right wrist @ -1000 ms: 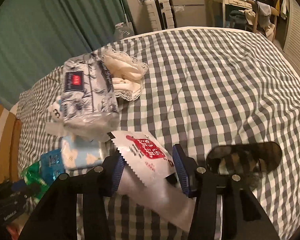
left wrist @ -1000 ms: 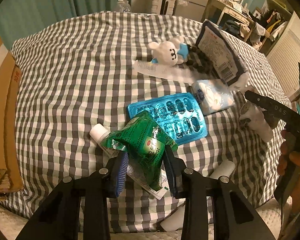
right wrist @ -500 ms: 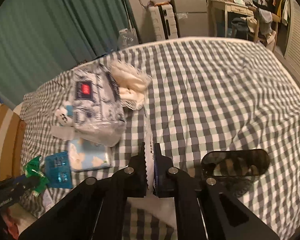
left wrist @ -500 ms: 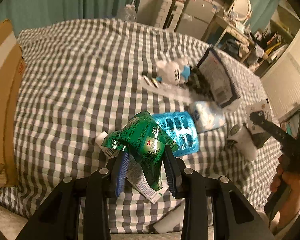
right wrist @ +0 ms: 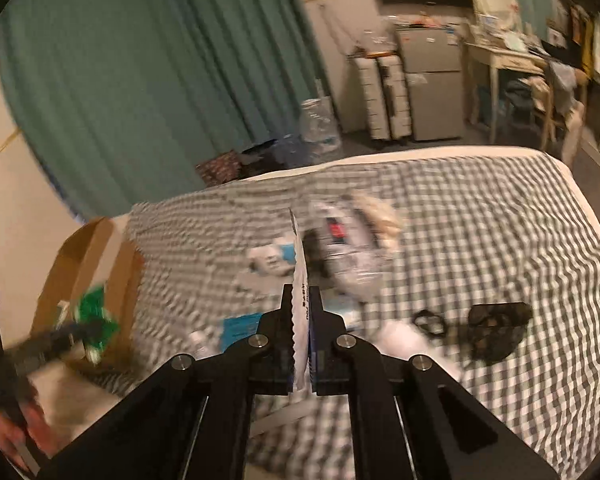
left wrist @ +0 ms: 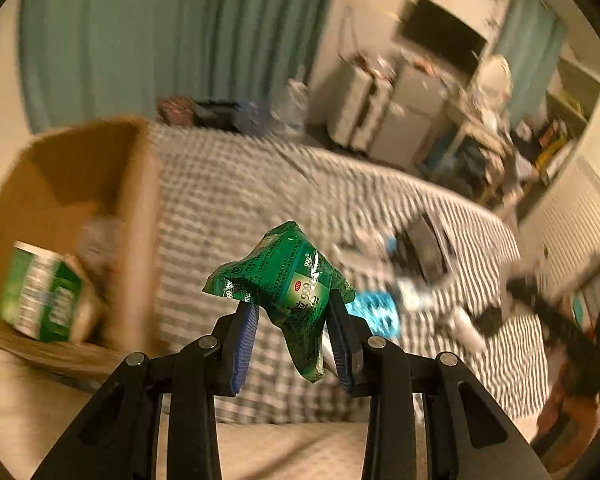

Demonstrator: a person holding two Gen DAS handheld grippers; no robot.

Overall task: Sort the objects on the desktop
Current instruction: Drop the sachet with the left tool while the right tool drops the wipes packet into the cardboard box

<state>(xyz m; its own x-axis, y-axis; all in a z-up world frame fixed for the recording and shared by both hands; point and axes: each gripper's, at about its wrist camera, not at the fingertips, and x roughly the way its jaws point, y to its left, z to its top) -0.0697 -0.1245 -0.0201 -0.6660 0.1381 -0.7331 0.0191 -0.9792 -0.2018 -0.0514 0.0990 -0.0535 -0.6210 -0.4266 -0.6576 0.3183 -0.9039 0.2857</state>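
Observation:
My left gripper (left wrist: pixel 294 312) is shut on a crumpled green sachet (left wrist: pixel 290 280) and holds it in the air, near an open cardboard box (left wrist: pixel 80 200) at the left. The sachet also shows in the right wrist view (right wrist: pixel 96 320) beside the box (right wrist: pixel 96 264). My right gripper (right wrist: pixel 300 320) is shut on a thin white sachet (right wrist: pixel 299 272), held edge-on above the checked bed (right wrist: pixel 480 220). The blue blister pack (left wrist: pixel 374 310) and a tissue pack (right wrist: pixel 352 248) lie on the bed.
A green and white carton (left wrist: pixel 40 292) lies inside the box. A plush toy (right wrist: pixel 268 258), a small white bottle (right wrist: pixel 200 340), a dark flat case (right wrist: pixel 496 330) and a white tube (left wrist: pixel 466 326) lie on the bed. Furniture stands behind the bed.
The left gripper has lifted the green sachet off the bed and swung left to the box. The right gripper closed on the white sachet and raised it.

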